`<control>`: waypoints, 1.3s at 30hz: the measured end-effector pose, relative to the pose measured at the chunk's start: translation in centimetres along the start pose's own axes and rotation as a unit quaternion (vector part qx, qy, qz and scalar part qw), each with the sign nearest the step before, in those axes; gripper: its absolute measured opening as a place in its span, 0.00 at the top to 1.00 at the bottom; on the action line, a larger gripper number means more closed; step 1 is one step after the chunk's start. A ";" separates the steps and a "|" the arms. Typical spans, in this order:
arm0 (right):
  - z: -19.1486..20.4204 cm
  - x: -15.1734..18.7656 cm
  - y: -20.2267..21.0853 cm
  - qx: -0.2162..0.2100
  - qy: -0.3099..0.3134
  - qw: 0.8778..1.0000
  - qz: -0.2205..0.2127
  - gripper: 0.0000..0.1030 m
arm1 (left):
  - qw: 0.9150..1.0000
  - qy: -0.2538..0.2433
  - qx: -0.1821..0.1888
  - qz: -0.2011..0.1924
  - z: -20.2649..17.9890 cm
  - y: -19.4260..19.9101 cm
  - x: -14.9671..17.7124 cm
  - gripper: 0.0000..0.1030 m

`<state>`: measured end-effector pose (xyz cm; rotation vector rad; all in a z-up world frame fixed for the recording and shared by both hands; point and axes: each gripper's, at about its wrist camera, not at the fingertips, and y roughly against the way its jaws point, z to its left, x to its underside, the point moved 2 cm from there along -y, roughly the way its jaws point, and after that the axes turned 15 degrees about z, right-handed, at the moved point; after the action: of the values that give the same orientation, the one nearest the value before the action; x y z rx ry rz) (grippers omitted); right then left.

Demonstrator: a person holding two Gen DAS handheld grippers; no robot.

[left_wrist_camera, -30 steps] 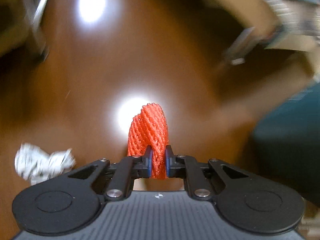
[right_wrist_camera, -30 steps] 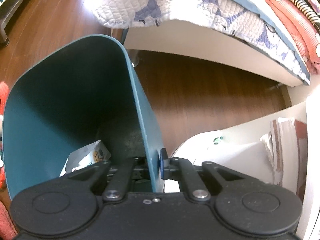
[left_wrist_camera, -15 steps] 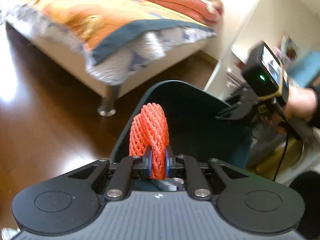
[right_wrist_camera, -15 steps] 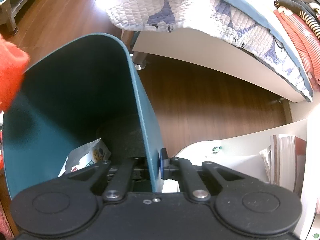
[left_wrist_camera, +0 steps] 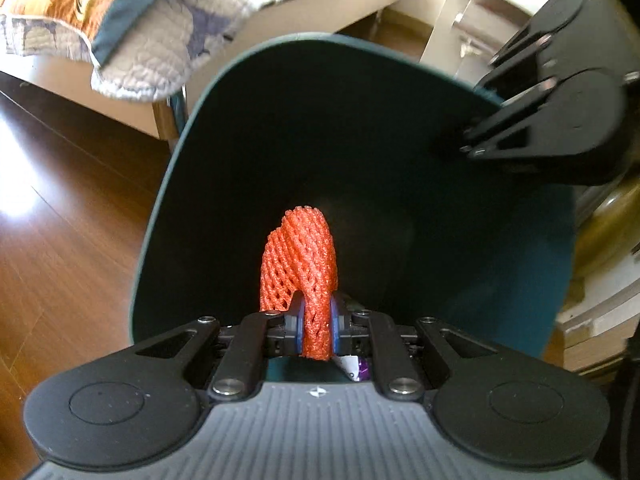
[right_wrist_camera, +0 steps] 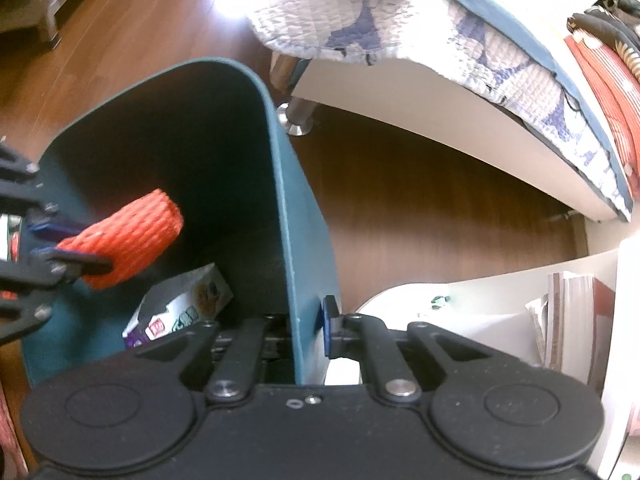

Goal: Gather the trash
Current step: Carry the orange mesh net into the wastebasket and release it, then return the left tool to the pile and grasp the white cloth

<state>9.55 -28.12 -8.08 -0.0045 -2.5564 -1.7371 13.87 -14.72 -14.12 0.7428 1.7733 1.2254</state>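
Note:
An orange foam net (left_wrist_camera: 300, 256) is pinched between the pads of my left gripper (left_wrist_camera: 315, 328), which is shut on it. The net hangs over the mouth of the teal trash bin (left_wrist_camera: 500, 280), inside its rim. From the right wrist the net (right_wrist_camera: 128, 236) and left gripper (right_wrist_camera: 72, 248) come in from the left above a printed carton (right_wrist_camera: 180, 308) on the bin's floor. My right gripper (right_wrist_camera: 308, 328) straddles the bin's wall (right_wrist_camera: 304, 240); its jaws are opening slightly, but its pads still touch the wall. In the left wrist view, it (left_wrist_camera: 480, 136) sits at the bin's right rim.
A bed with a quilted cover (right_wrist_camera: 400, 40) stands behind the bin, one metal leg (right_wrist_camera: 296, 120) close to it. A white shelf with books (right_wrist_camera: 568, 320) is to the right. Brown wooden floor (left_wrist_camera: 60, 240) surrounds the bin.
My left gripper carried the orange net from above the bare floor up over the bin's mouth, rolling as it went. The crumpled paper has left its view. The right gripper stayed on the wall.

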 end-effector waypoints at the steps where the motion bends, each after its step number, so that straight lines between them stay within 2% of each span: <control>1: 0.1 0.1 -0.1 0.002 0.009 1.000 0.003 0.91 | 1.000 0.000 -0.005 0.001 0.0 -0.3 0.0 0.89; 9: 1.3 1.0 -0.4 0.032 0.093 0.994 0.036 0.90 | 1.000 0.023 0.004 0.006 0.7 -0.6 0.0 0.89; 19: 1.8 0.9 -0.8 0.037 0.135 0.989 0.054 0.90 | 0.999 0.037 0.005 0.016 0.6 -0.4 0.0 0.88; 21: 1.9 0.7 -0.9 0.037 0.138 0.988 0.053 0.90 | 0.999 0.043 0.008 0.015 1.0 -0.3 -0.5 0.84; 25: 2.1 0.2 -0.8 0.031 0.139 0.989 0.046 0.89 | 0.998 0.056 0.008 0.006 1.2 0.4 -0.4 0.67; 27: 2.3 0.2 -0.7 0.032 0.141 0.988 0.044 0.89 | 0.998 0.062 0.010 0.000 1.3 0.8 -0.3 0.47; 28: 2.4 0.2 -0.7 0.032 0.142 0.988 0.042 0.88 | 0.998 0.064 0.010 -0.006 1.4 1.1 -0.3 0.33; 34: 2.4 0.0 -0.7 0.032 0.145 0.988 0.041 0.88 | 0.997 0.074 -0.002 -0.030 1.7 3.2 0.9 0.31; 39: 2.5 0.0 -0.8 0.031 0.145 0.988 0.043 0.88 | 0.993 0.105 -0.020 -0.052 3.4 5.1 4.2 0.31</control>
<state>9.46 -26.12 -9.74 0.1286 -2.3616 -1.5015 14.87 -7.99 -11.24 0.5065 1.9247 1.3027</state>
